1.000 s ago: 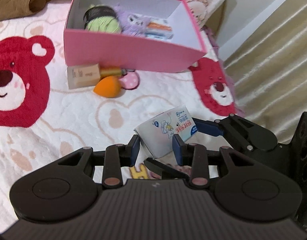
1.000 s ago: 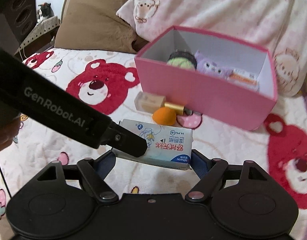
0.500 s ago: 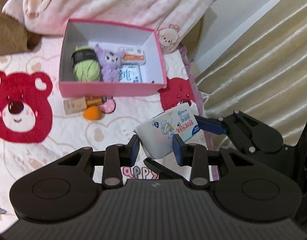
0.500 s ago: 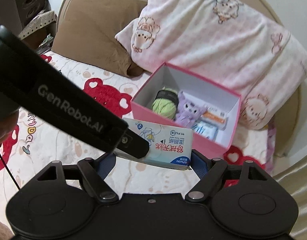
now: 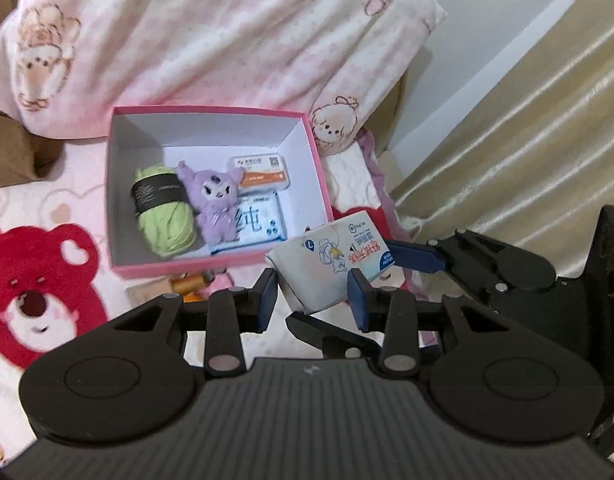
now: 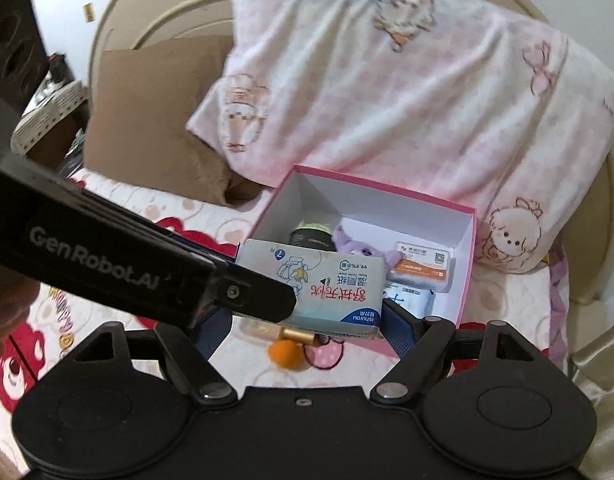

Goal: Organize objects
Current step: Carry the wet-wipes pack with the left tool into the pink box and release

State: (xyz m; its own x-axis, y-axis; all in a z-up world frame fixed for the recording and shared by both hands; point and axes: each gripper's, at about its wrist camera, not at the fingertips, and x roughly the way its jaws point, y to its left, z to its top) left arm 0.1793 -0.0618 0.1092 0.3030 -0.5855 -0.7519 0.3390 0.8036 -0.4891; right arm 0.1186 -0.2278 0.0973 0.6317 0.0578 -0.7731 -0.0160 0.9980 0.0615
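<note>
Pink bedding printed with red bears (image 5: 31, 292) fills the left wrist view, with a pale pink pillow (image 5: 211, 36) propped behind an open pink box (image 5: 215, 184). Inside the box lie a green yarn ball (image 5: 163, 216), a purple plush toy (image 5: 213, 204), an orange-and-white packet (image 5: 261, 170) and a blue-and-white packet (image 5: 263, 224). The left gripper (image 5: 313, 300) stands partly open, its blue pads on either side of one end of a wet-wipes pack (image 5: 331, 264) held above the box's near right corner; whether both pads press the pack cannot be told. The right gripper's blue finger (image 5: 413, 256) touches the pack's far end.

Over in the right wrist view, the same pillow (image 6: 407, 92) and a brown cushion (image 6: 155, 120) back the box (image 6: 467, 264). The right gripper (image 6: 307, 316) spans the wet-wipes pack (image 6: 331, 292) lengthwise, fingers wide apart and closed against its two ends. The left gripper's black arm (image 6: 119, 264) crosses from the left, its tip over the pack's near left corner. Below the pack, an orange sponge (image 6: 285, 354) and a gold-capped bottle (image 6: 291, 334) lie on the bedding beside the box.
</note>
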